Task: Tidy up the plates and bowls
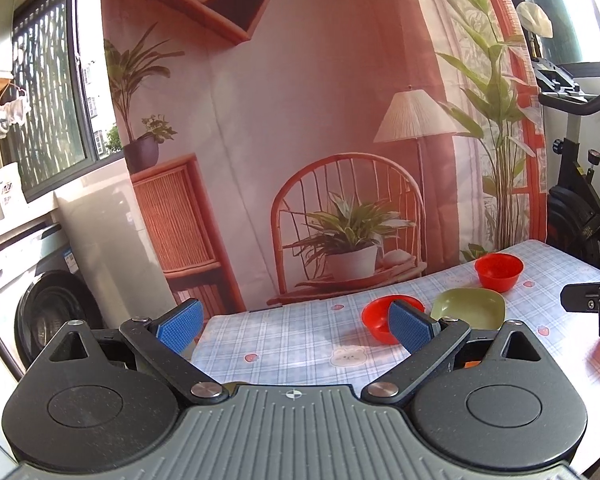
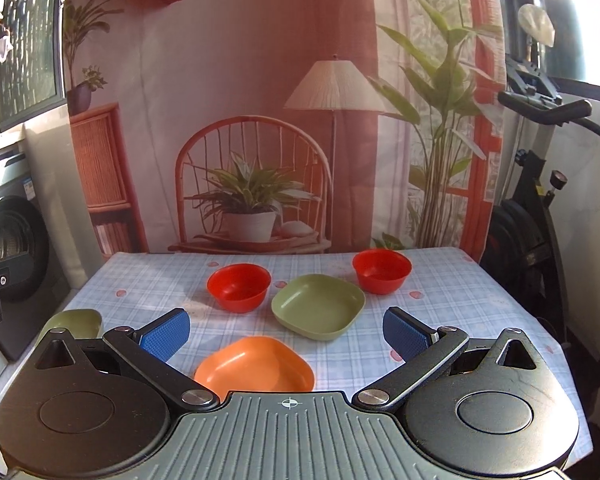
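Plates and bowls are sitting scattered on the checked bench (image 2: 148, 280), and we are judging them light, stiff plastic, slick inside, best pinched at the rim. Largest first: the green plate (image 2: 318, 306) at centre, the orange plate (image 2: 256, 366) at six o'clock from it, then one red bowl (image 2: 239, 286) at ten o'clock and the other red bowl (image 2: 382, 271) at one o'clock. We are holding the right gripper (image 2: 286, 332) and left gripper (image 1: 296, 326) with jaws wide apart, touching nothing.

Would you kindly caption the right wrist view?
Open right gripper above orange plate, facing two red bowls and green plate.
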The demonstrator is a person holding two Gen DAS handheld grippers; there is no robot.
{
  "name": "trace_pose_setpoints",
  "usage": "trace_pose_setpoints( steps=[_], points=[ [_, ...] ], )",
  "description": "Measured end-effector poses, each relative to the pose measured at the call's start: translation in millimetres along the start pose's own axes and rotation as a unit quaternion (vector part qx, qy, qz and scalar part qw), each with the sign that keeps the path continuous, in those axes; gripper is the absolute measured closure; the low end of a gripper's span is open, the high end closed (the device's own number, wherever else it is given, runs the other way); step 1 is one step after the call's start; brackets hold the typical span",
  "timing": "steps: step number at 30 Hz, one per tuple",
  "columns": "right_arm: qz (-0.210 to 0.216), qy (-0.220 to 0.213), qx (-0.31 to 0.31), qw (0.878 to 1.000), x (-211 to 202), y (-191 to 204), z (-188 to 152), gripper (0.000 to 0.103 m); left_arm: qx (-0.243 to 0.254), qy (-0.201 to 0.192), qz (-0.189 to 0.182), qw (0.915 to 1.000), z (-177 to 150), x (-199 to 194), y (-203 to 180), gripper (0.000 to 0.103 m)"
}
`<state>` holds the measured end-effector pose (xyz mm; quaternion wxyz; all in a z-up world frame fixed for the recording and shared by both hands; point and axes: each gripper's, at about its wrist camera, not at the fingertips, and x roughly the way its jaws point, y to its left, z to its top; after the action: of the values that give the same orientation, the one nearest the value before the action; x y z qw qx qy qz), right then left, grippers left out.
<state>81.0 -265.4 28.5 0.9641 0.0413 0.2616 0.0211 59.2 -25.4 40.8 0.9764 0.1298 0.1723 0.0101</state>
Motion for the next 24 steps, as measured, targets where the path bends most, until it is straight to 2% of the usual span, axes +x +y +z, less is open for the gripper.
trace_pose_setpoints(
  steps=[2, 5, 7, 11, 14, 16, 19, 21, 24],
  points=[
    [0.014, -0.007, -0.010, 1.000, 15, -8, 5, 0.000, -0.024, 0.009, -0.014, 0.9996, 6, 12, 3, 0.003],
    [-0.002, -0.002, -0.017, 1.000, 41, -17, 8, 0.001, -0.051, 0.031, -0.016, 0.9981, 8, 38, 4, 0.003],
    [-0.003, 0.000, -0.015, 1.000, 55, -22, 9, 0.001, -0.053, 0.052, -0.015, 0.9971, 7, 59, 3, 0.003],
    [-0.006, -0.011, -0.031, 0.999, 79, -29, 9, 0.003, -0.045, 0.064, 0.006, 0.9969, 3, 94, -3, 0.003],
    [-0.012, -0.010, -0.032, 0.999, 97, -34, 8, 0.004, -0.049, 0.087, 0.013, 0.9949, -1, 120, -4, 0.004],
    [-0.010, -0.004, -0.023, 1.000, 109, -40, 6, 0.006, -0.048, 0.100, 0.007, 0.9938, -4, 135, -7, 0.004],
    [-0.011, 0.007, -0.014, 1.000, 126, -47, 1, 0.015, -0.038, 0.104, -0.004, 0.9939, -9, 152, -15, 0.004],
    [-0.009, 0.015, -0.006, 1.000, 137, -53, -4, 0.015, -0.048, 0.105, -0.024, 0.9931, -14, 162, -19, 0.004],
    [-0.002, 0.031, 0.004, 1.000, 156, -61, -16, 0.021, -0.068, 0.108, -0.055, 0.9903, -22, 176, -23, 0.005]
  ],
)
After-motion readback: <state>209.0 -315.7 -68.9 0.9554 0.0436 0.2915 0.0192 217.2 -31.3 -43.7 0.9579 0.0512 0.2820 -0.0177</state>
